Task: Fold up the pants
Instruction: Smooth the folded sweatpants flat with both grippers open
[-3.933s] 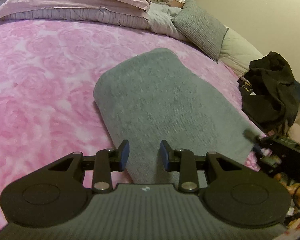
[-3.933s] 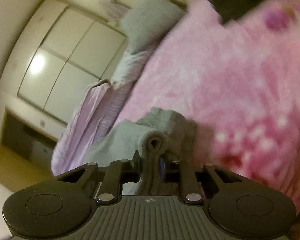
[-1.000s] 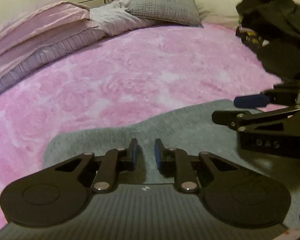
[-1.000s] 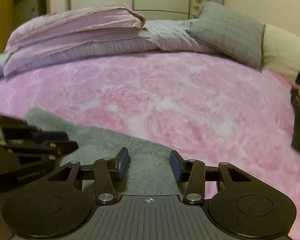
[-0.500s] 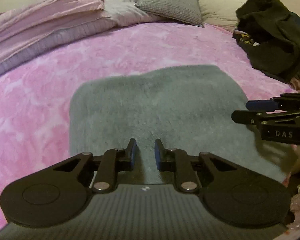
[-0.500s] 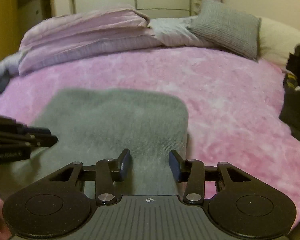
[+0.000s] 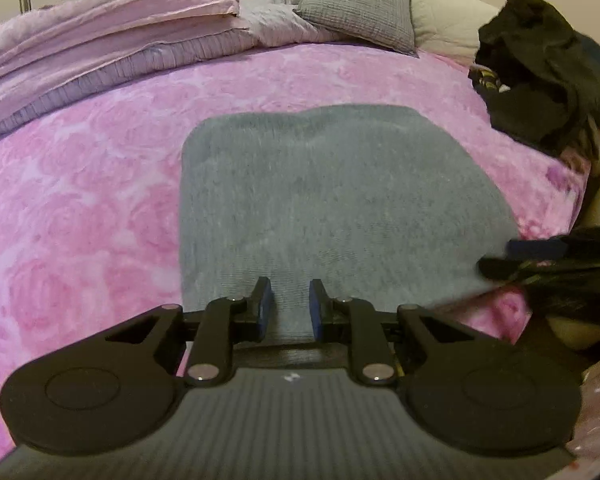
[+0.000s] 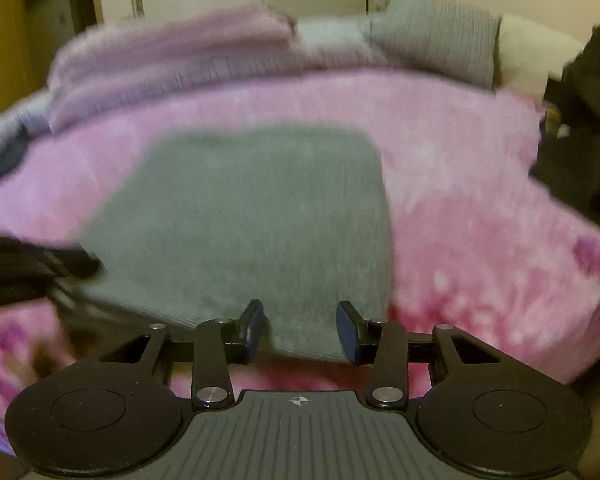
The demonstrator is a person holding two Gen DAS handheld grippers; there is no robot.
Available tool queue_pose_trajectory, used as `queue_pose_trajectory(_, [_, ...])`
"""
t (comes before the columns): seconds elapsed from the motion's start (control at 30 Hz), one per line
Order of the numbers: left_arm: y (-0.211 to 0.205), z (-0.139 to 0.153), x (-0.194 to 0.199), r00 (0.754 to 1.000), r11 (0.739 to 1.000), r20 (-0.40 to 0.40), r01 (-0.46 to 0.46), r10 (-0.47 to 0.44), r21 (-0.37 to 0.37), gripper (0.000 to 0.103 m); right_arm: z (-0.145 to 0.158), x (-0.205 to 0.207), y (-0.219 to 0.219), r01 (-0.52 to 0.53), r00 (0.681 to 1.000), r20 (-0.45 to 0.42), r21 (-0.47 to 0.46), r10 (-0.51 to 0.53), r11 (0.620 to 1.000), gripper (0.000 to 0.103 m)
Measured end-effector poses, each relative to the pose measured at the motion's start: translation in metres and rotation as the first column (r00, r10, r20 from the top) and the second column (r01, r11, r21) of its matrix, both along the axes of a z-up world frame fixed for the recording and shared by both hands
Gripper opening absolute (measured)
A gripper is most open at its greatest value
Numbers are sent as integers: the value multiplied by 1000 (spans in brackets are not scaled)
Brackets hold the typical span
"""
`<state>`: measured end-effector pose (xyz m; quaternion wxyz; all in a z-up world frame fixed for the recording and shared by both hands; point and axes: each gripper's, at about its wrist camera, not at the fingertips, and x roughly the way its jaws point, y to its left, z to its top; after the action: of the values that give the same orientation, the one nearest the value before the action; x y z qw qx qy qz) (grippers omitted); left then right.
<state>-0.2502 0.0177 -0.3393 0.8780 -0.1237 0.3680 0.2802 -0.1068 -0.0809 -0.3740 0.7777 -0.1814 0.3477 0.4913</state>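
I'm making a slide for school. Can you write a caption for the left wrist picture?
Left gripper above the near edge of folded grey pants on a pink bedspread.

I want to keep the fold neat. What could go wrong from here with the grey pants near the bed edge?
The folded grey pants reach the near edge of the pink blanket, so they may slide off. The black clothes pile lies close on the right; a sweep of the right tongs could snag it.

Both tools look alike: the left gripper [image 7: 291,307] and right gripper [image 8: 300,330] are matte black, with two round discs, silver screws, a ribbed grey centre plate bearing a small white mark, and blue-padded fingers [image 7: 263,307].
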Motion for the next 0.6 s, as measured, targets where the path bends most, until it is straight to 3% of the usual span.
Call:
queue_pose_trajectory(0.17, [-6,16,-9,1000,1000,-1,-26,26,-12,22,20,-13,-4,33,999,39,9,-33,999,39])
queue_pose_trajectory(0.3, [-20,32,-28,999,999,5,-43,43,-1,36,38,-31,-26,26,999,25,45,-27,999,64])
queue_pose_trajectory(0.6, [-57,57,-72,998,998,3,-62,62,5,52,59,-76,-60,34,999,-8,72,-33,997,69])
